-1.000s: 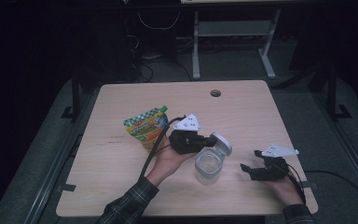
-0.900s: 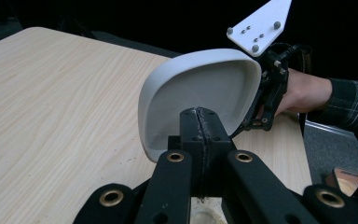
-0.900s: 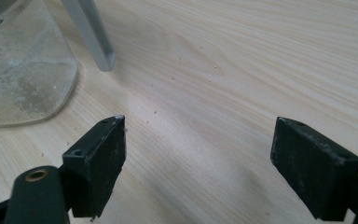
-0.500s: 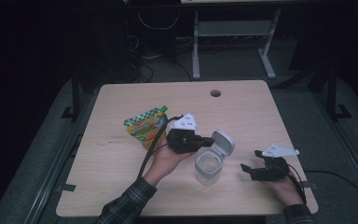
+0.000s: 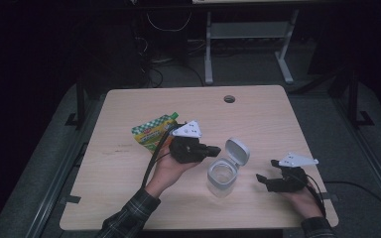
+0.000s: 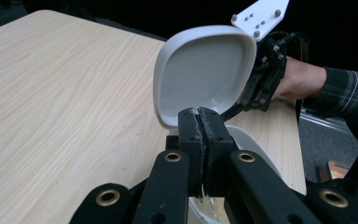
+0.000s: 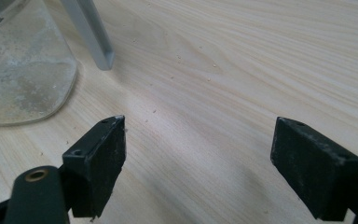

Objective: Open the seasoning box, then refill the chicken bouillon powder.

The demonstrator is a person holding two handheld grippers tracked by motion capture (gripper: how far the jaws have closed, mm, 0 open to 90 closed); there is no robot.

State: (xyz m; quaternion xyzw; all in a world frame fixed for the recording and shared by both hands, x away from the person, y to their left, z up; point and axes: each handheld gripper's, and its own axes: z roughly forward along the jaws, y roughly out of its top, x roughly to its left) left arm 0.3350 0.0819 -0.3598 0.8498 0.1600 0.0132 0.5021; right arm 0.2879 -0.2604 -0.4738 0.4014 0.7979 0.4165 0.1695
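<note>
A clear square container (image 5: 222, 177) stands on the table with its white hinged lid (image 5: 238, 151) flipped up. My left gripper (image 5: 217, 148) is level with the lid, just to its left, jaws shut with nothing between them. In the left gripper view the shut gripper (image 6: 204, 116) points at the lid's hollow inner face (image 6: 205, 65), close to its lower rim. My right gripper (image 5: 260, 179) rests low to the right of the container, open and holding nothing. In the right gripper view the wide-apart gripper (image 7: 205, 154) hovers over bare wood beside the container (image 7: 23, 70).
A green and yellow pouch (image 5: 151, 131) lies flat behind my left hand. A round cable hole (image 5: 229, 99) sits near the table's far edge (image 5: 193, 89). The other hand's gripper (image 6: 265, 70) stands behind the lid. A grey desk frame (image 5: 248, 34) stands on the floor beyond.
My left gripper has drawn back slightly to the left from the lid, which stays upright. The right gripper and the container have not moved.
</note>
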